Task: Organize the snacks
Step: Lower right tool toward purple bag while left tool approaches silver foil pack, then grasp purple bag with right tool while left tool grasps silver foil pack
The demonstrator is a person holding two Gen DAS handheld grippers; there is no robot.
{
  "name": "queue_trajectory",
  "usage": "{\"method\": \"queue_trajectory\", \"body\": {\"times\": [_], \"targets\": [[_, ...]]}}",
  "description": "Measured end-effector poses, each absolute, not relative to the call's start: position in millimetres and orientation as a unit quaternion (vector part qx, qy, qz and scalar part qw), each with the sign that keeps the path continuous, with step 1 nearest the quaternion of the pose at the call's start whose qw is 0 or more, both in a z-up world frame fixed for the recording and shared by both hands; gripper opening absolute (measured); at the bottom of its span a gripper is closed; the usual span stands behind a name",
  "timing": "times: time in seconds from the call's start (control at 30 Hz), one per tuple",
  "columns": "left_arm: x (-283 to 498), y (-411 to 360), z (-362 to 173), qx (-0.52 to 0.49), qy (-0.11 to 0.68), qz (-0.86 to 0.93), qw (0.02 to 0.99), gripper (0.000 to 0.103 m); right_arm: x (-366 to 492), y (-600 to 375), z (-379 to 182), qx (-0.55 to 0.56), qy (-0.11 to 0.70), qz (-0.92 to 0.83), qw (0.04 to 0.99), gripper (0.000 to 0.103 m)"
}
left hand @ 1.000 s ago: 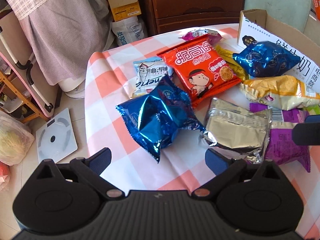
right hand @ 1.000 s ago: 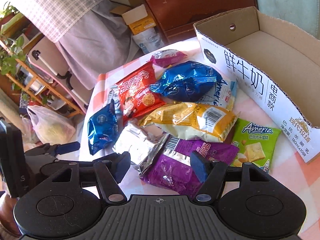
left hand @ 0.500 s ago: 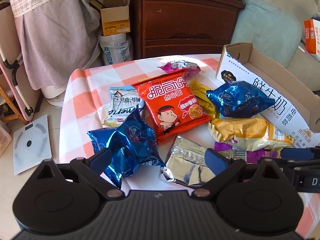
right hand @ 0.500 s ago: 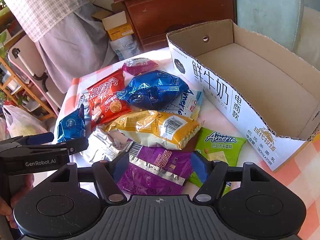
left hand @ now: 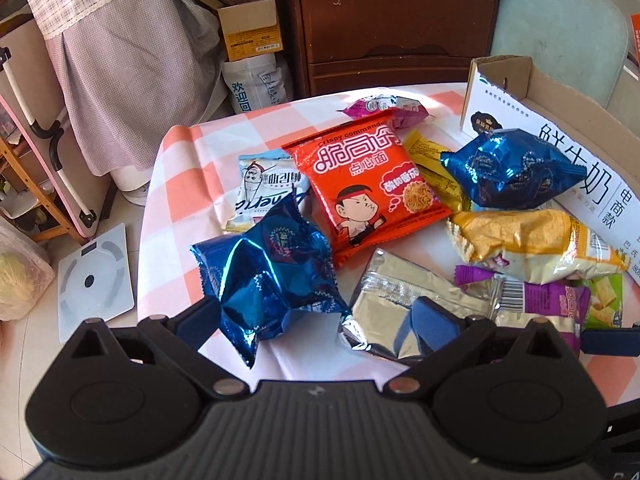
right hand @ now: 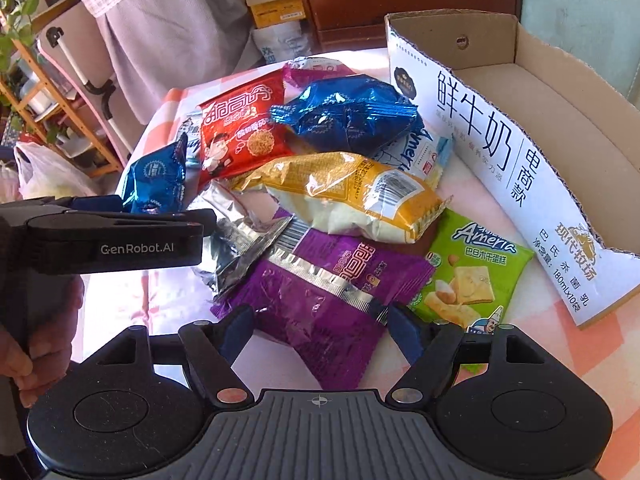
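Snack packets lie in a heap on a pink-checked tablecloth point(left hand: 180, 184). My left gripper point(left hand: 312, 320) is open. A crumpled blue foil packet point(left hand: 272, 272) lies between its fingers, and the right finger rests over a silver packet point(left hand: 400, 300). My right gripper point(right hand: 320, 330) hangs low over a purple packet point(right hand: 328, 296). Its jaws are opening, one finger on each side of the packet. Further back lie a yellow packet point(right hand: 352, 196), a red noodle packet point(right hand: 240, 128), a second blue packet point(right hand: 348, 116) and a green cracker packet point(right hand: 472, 276). The left gripper point(right hand: 120, 232) shows side-on, held by a hand point(right hand: 36, 344).
An open cardboard box point(right hand: 500, 152) with an empty inside stands on the right of the table. Beyond the table's far edge are a wooden dresser point(left hand: 392, 28), small boxes point(left hand: 248, 28), a draped cloth and a scale point(left hand: 92, 280) on the floor.
The right gripper's fingers have spread wider and it has sunk closer to the purple packet. The left gripper has shifted, so its right finger now lies over the silver packet.
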State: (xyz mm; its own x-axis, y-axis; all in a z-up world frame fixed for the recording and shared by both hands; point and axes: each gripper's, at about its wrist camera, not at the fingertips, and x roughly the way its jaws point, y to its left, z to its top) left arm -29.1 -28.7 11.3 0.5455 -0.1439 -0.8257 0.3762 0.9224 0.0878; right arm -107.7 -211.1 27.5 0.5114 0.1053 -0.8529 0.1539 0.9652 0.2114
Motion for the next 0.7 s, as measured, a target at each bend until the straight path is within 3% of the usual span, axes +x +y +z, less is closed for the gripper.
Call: {"method": "queue_trajectory", "body": {"times": [0.23,0.37,0.7], "targets": [[-32,-1,11,0.154,0.463,-0.132,0.863,0.101,-126,-186,31,0.09,0.513,0.056,0.852,0.077],[-32,10,21,0.094,0.46,-0.152,0.87,0.101,-134,-193,48,0.087,0.478,0.057,0.872,0.076],[-22,-37,18,0.045,0.474,-0.151,0.866,0.101,-106,-209,45,0.088,0.449,0.006,0.889,0.076]]}}
